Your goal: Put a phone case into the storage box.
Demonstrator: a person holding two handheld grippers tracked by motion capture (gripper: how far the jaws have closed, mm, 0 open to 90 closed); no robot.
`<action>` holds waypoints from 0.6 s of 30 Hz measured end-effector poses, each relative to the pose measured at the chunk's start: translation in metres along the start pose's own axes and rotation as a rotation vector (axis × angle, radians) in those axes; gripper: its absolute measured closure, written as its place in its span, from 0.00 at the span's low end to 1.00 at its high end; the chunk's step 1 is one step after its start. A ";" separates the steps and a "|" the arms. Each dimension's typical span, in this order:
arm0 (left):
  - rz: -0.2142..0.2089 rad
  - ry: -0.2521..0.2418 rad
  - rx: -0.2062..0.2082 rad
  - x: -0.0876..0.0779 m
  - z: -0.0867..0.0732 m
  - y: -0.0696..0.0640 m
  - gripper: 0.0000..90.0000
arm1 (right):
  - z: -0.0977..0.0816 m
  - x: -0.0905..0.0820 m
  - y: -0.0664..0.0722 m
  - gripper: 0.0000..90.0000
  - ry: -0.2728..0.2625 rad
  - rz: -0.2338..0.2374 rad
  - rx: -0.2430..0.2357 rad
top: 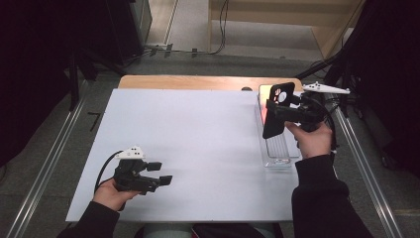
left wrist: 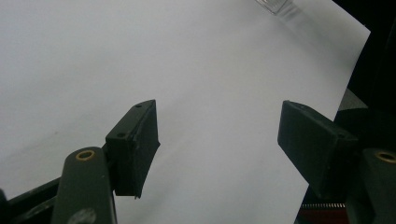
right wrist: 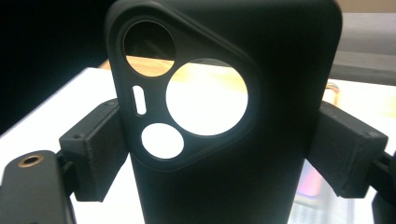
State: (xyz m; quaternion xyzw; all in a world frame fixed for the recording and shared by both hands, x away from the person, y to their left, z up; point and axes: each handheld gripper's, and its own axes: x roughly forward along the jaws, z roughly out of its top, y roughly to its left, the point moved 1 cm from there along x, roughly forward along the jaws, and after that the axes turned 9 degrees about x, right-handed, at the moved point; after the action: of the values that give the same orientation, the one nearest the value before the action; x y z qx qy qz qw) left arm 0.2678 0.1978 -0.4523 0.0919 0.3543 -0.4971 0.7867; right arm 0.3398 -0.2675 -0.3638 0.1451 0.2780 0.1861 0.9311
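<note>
A black phone case (top: pixel 275 110) with round camera cut-outs hangs upright above the clear tray (top: pixel 276 157) at the table's right side. My right gripper (top: pixel 283 110) is shut on it, one pad on each long edge; in the right gripper view the case (right wrist: pixel 261 154) stands between the two pads (right wrist: pixel 98 149). At the near left of the white sheet (top: pixel 198 148), my left gripper (top: pixel 161 173) is held low and open. Nothing lies between its jaws, and its own view looks across the bare white sheet (left wrist: pixel 210 70) past its fingertips (left wrist: pixel 135 140).
The clear tray holds something pink or red (top: pixel 264 99) at its far end. A strip of wooden tabletop (top: pixel 198 82) runs beyond the white sheet. Metal rails (top: pixel 44 163) flank the table on both sides, and dark curtains hang to left and right.
</note>
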 end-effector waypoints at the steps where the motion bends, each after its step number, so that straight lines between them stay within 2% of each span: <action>1: -0.001 -0.001 -0.003 0.000 0.000 0.000 0.33 | 0.000 0.002 -0.003 0.13 -0.002 -0.012 0.008; 6: -0.009 -0.009 -0.005 0.000 -0.001 0.002 0.33 | 0.001 0.012 -0.019 0.13 -0.013 -0.065 0.042; 10: -0.005 -0.011 -0.005 -0.001 0.000 0.002 0.33 | 0.001 0.021 -0.027 0.13 -0.019 -0.102 0.042; 14: -0.002 -0.008 -0.001 0.000 0.000 0.001 0.33 | 0.002 0.037 -0.037 0.13 -0.015 -0.127 0.072; 16: 0.001 -0.002 -0.001 0.001 0.000 0.001 0.33 | 0.001 0.047 -0.041 0.13 -0.011 -0.142 0.071; 18: 0.022 0.001 0.002 0.001 0.000 0.000 0.33 | -0.001 0.056 -0.043 0.13 0.002 -0.169 0.072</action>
State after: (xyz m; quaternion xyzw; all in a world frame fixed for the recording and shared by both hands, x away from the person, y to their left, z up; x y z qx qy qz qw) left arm 0.2684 0.1970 -0.4530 0.0970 0.3532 -0.4888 0.7918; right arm 0.3943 -0.2820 -0.4063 0.1545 0.2965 0.0970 0.9374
